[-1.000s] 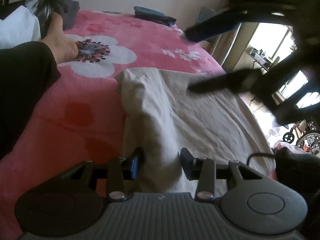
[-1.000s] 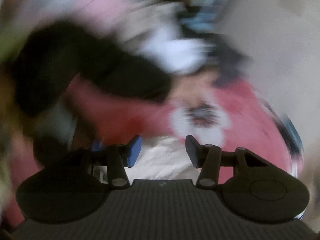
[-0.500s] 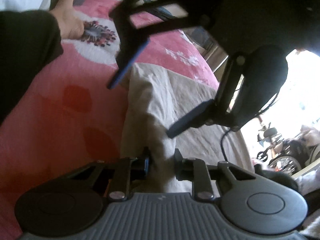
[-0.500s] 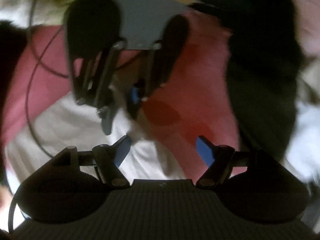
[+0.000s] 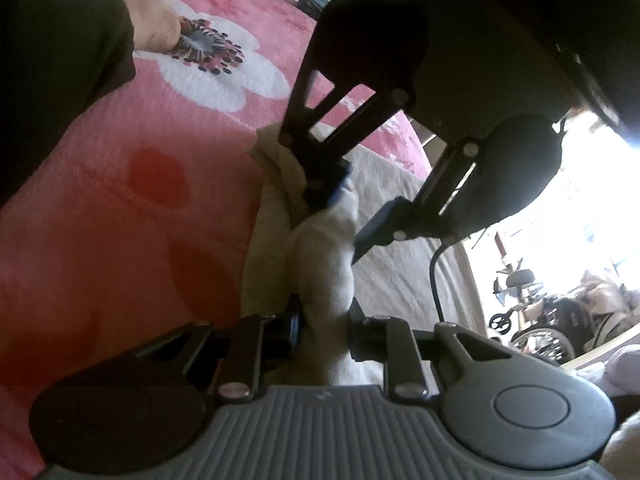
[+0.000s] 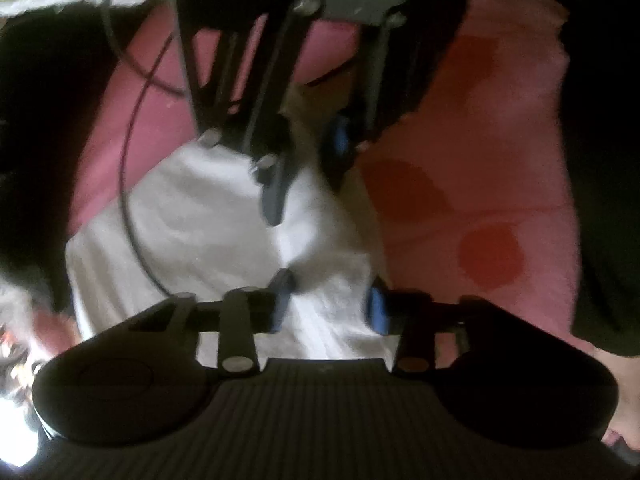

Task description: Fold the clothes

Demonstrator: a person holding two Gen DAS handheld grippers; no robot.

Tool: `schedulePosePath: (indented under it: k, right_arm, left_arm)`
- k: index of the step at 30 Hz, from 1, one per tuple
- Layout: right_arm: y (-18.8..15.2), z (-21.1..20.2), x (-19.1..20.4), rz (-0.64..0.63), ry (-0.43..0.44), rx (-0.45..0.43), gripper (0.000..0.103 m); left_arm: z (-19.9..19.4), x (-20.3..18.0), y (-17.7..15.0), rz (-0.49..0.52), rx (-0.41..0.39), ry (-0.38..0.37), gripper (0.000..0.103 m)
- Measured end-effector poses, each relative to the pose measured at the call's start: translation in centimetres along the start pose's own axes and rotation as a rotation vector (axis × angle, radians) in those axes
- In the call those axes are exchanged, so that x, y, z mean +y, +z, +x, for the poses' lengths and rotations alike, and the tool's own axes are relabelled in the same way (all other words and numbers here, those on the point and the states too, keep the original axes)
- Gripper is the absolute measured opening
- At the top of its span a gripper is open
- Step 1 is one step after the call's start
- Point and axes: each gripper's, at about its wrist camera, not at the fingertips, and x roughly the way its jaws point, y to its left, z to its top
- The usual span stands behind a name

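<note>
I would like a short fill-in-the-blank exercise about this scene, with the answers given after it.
1. The beige garment lies on a ____ blanket with white flowers.
2. The left tongs are shut on a fold of the ____.
3. The pads of the right tongs are coloured ____.
4. The right tongs stand open, with ____ cloth between them.

Answers: pink; garment; blue; beige

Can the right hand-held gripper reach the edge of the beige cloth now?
Probably yes: the right hand-held gripper is open, the beige cloth lies between its fingers, and nothing blocks it.
</note>
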Motion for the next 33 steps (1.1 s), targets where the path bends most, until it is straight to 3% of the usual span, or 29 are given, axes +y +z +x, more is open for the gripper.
schedulePosePath:
  k: [5,7,10,15,17,19,21,24,26,29,32,33]
  right_arm:
    - [-0.5,2.3,-5.0,0.183,0.281,0.021,0.019]
    - [-0.7,3.2,-6.9,0.256,0.393,0.03,0.019]
    - [-1.0,4.6,-9.9,0.366,0.562,0.042,0.02]
    - [-1.6,6.8,-14.6,0.549,0.827,0.059,0.021]
    - [-2.1,5.9,-14.0,0.59,0.777,0.029,0.023]
    - [-1.9,3.5,-12.1,0.604,0.622,-0.007,0.027]
    - [-1.2,1.2,-9.6,0.586,0.431,-0.04,0.036]
    - [0.8,-1.5,-4.7,0.44,0.084,-0.082,0.057]
    - [2.0,-2.2,-1.9,0.325,-0.073,-0.087,0.057]
    - [3.0,-1.8,0.1,0.196,-0.134,-0.069,0.056]
    - [3.7,-1.2,0.1,0.135,-0.068,-0.083,0.048]
    - [3.9,-1.0,-0.3,0.12,-0.023,-0.078,0.04]
  left_arm:
    - [-0.5,1.7,0.7,-0.134,0.041,-0.126,0.019]
    - [0.3,2.5,0.7,-0.185,0.086,-0.102,0.019]
    - [1.4,4.0,0.6,-0.296,0.145,-0.127,0.019]
    - [1.5,4.6,0.4,-0.355,0.148,-0.145,0.021]
    - [1.5,4.5,0.3,-0.363,0.146,-0.151,0.022]
    - [1.4,3.9,0.3,-0.328,0.136,-0.138,0.023]
    - [1.3,3.1,0.2,-0.275,0.123,-0.112,0.023]
    - [1.3,2.7,0.0,-0.26,0.117,-0.103,0.023]
    - [1.4,2.5,0.0,-0.259,0.114,-0.098,0.023]
    - [1.5,2.0,-0.1,-0.241,0.106,-0.085,0.023]
    - [1.6,1.7,-0.2,-0.233,0.107,-0.081,0.023]
    - [1.6,1.6,-0.2,-0.232,0.108,-0.083,0.023]
